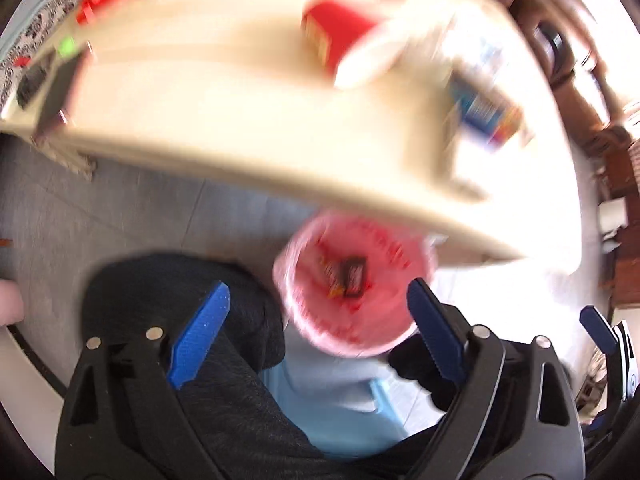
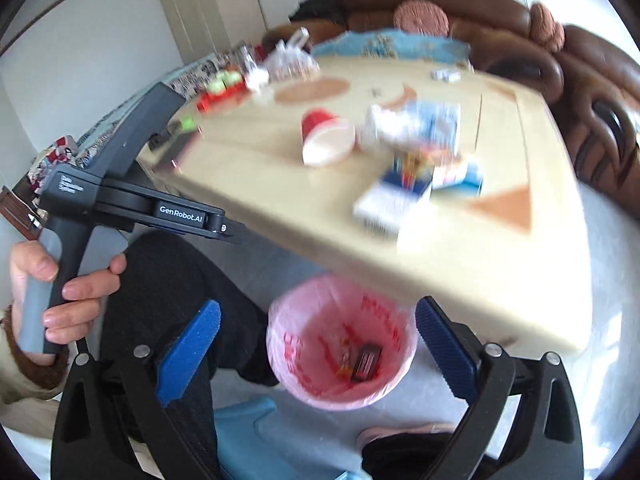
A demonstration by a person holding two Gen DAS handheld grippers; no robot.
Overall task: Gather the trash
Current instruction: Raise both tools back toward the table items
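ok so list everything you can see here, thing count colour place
bin: one, pink liner, floor below table edge
wrappers: a few, dark and orange, in bin
table: one, cream
cup: one, red, tipped on table
boxes: several, blue and white, right of cup; too blurred to count
red items: blurred, far left of table
sofa: brown, behind table
left gripper: blue fingers, open over bin
right gripper: blue fingers, open
hand: one, on left gripper's handle

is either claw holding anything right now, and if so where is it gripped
Nothing is held. The left claw and the right claw both stand open and empty, above the pink-lined bin.
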